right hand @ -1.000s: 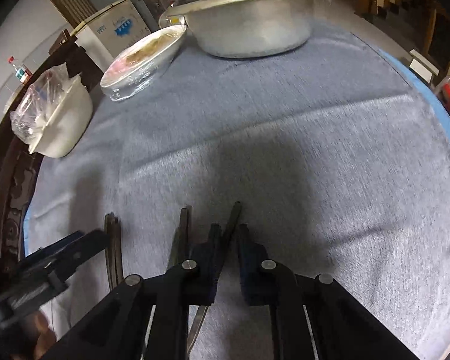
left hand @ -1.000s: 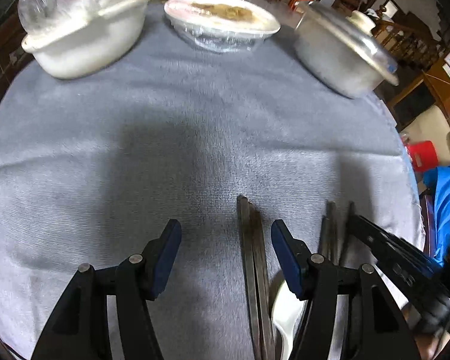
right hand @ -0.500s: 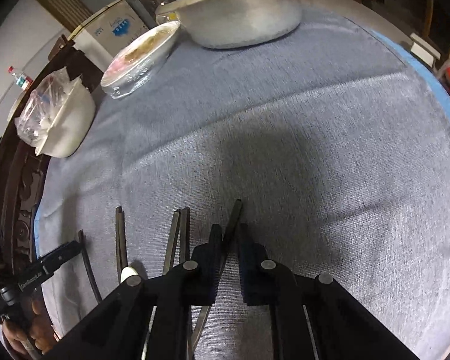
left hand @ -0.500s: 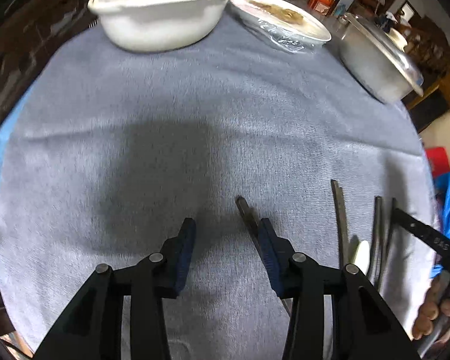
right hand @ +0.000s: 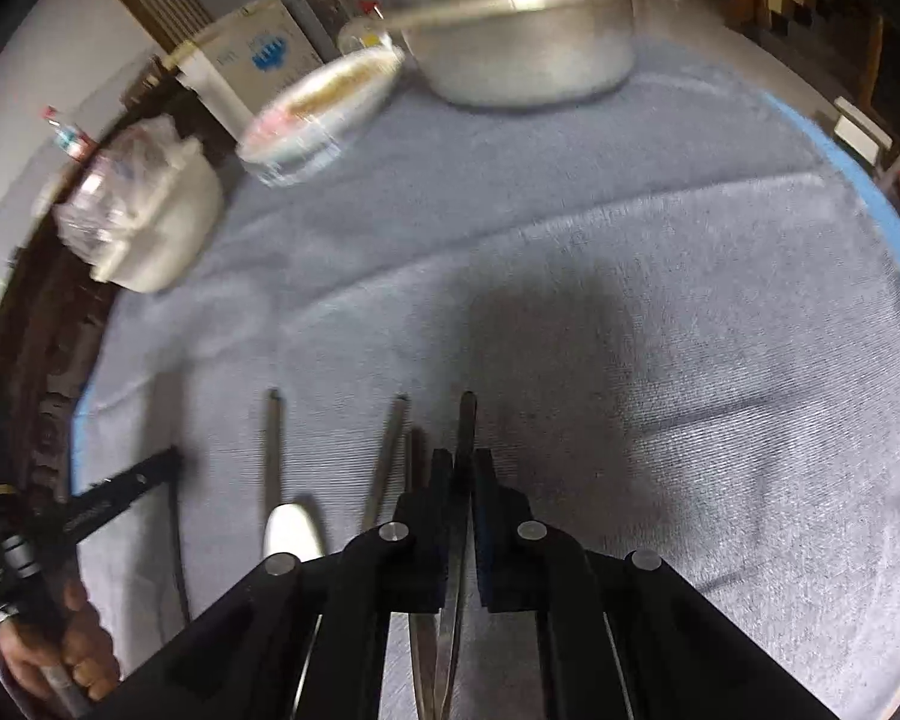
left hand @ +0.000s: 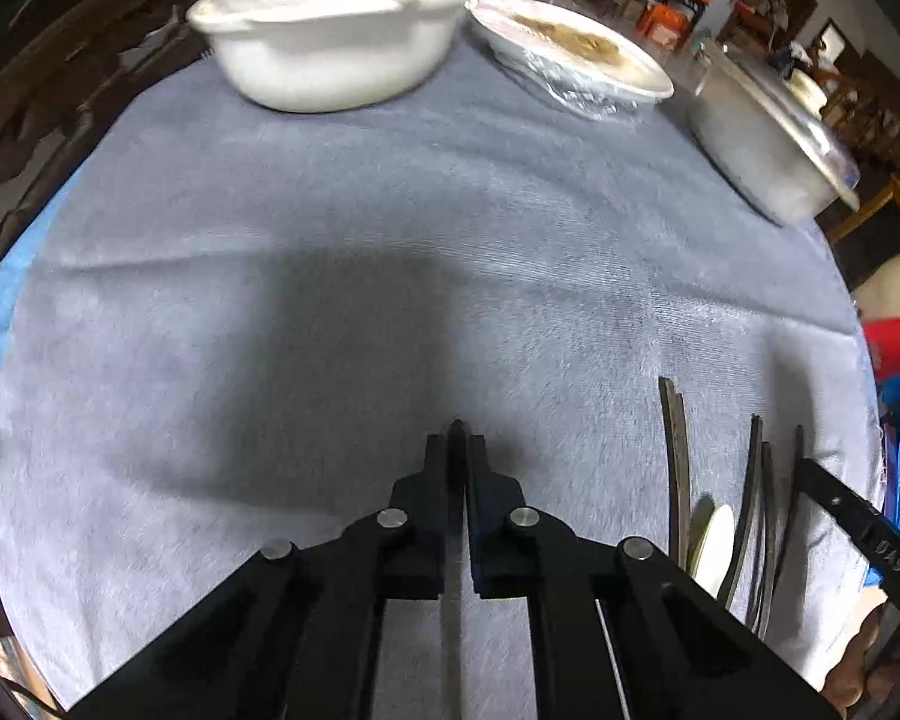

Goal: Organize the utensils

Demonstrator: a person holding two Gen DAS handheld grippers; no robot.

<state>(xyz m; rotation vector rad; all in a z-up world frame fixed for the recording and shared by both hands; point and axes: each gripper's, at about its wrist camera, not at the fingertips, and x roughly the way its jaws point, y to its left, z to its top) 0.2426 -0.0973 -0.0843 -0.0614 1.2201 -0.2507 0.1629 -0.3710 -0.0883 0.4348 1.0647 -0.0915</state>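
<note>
My left gripper (left hand: 456, 450) is shut on a dark utensil handle (left hand: 455, 429) whose tip pokes out just past the fingertips, low over the grey cloth. To its right lie several dark utensils (left hand: 675, 462) and a white spoon (left hand: 714, 546). My right gripper (right hand: 457, 462) is shut on another dark metal utensil (right hand: 465, 414) whose handle points away. Beside it on the left lie more dark utensils (right hand: 390, 444), a single handle (right hand: 273, 438) and the white spoon (right hand: 291, 531). The left gripper (right hand: 120, 489) shows at the far left of the right wrist view.
A grey cloth (left hand: 390, 240) covers the round table. At the far side stand a white lidded pot under plastic (left hand: 324, 54), a wrapped plate of food (left hand: 576, 54) and a metal pot with a lid (left hand: 768, 138). The table's edge runs close on the right (left hand: 864, 420).
My left gripper has closed on the dark utensil that lay between its open fingers and has shifted left, away from the other utensils. The right gripper stays shut on its utensil.
</note>
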